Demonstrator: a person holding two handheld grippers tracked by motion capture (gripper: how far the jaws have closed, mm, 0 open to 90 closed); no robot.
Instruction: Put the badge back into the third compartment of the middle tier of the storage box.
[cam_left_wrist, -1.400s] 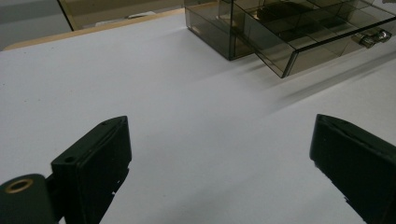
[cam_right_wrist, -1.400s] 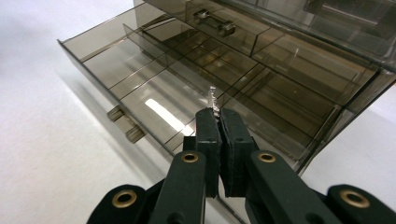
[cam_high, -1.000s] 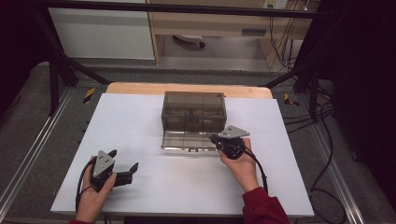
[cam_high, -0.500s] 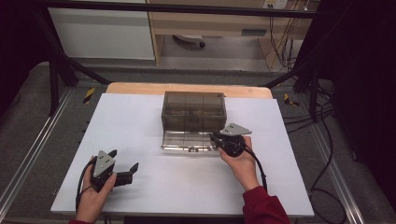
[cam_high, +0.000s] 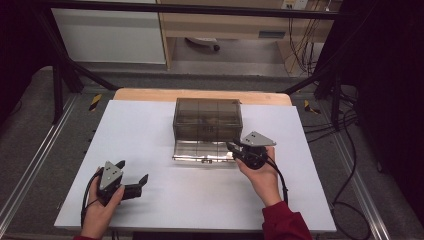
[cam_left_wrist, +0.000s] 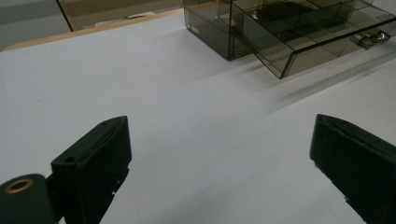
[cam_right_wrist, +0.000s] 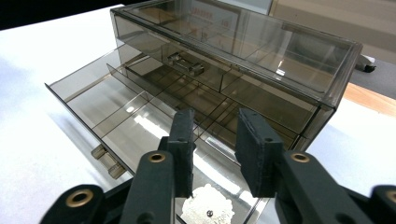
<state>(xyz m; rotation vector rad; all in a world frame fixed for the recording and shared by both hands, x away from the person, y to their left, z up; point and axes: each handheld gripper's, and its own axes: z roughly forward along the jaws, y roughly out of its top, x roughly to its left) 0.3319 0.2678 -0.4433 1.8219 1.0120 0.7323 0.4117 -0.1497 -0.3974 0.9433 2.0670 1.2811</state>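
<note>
- A smoked, see-through drawer box (cam_high: 207, 119) sits at the middle of the white surface (cam_high: 150, 130), toward its far edge.
- Its lower drawer (cam_high: 202, 151) is pulled out toward the near side; the dividers show, and the compartments look empty as far as can be told.
- The right hand-held gripper (cam_high: 234, 148) is at the drawer's near right corner. Its jaws have just been opening; in the right gripper view (cam_right_wrist: 215, 149) they stand a little apart above the drawer's front edge with nothing pinched between them.
- Judged step: the drawer has been drawn out and let go, or is about to be pushed shut.
- Next move would likely call for backing the right gripper toward the near side, clear of the drawer's front handle (cam_right_wrist: 105, 161).
- The left hand-held gripper (cam_high: 134, 179) rests near the surface's near left corner, jaws wide apart and empty, well apart from the box.
- Open room: broad bare surface on the left and along the near side; less to the right of the box.
- Edges to mind: the protruding drawer front, and the wooden strip (cam_high: 150, 94) at the far edge.
</note>
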